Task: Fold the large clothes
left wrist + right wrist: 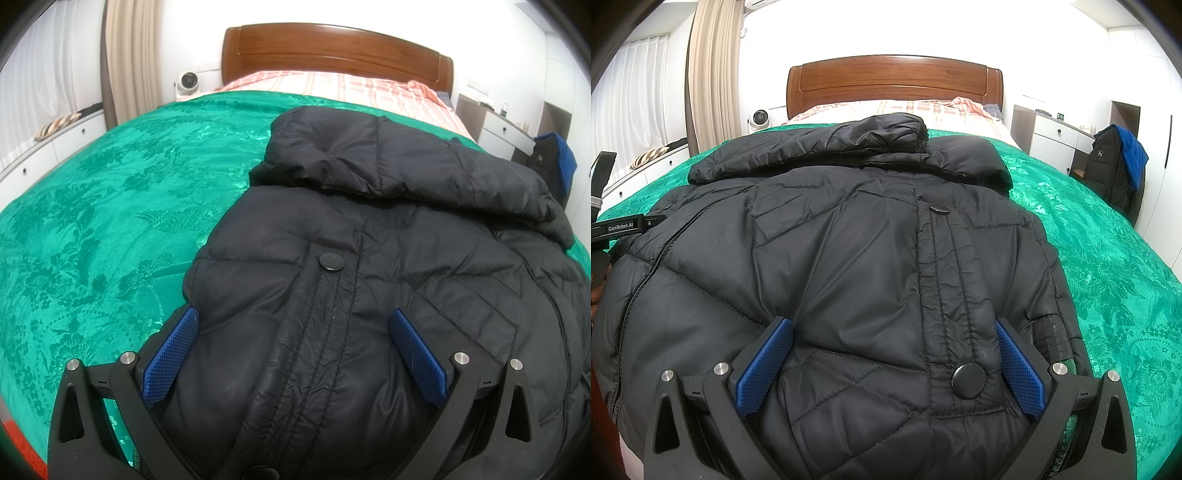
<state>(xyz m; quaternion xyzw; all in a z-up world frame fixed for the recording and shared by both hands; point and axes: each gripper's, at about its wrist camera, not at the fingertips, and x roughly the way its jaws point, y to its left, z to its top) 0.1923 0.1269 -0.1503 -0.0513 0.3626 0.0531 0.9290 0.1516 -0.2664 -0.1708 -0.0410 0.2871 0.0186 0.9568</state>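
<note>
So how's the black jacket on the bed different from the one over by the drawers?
The jacket on the bed lies flat on the green cover, spread wide between both open grippers, left and right; the far jacket hangs upright beside the white drawers. The near one is all black with round snaps; the far one has a blue piece draped over its top. Both are dark and look padded.

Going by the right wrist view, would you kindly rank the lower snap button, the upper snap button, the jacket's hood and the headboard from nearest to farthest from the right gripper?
From the right gripper:
1. Lower snap button, just inside the right-hand finger.
2. Upper snap button, farther up the placket.
3. Hood, folded at the jacket's far end.
4. Headboard, at the far end of the bed, against the wall.
</note>
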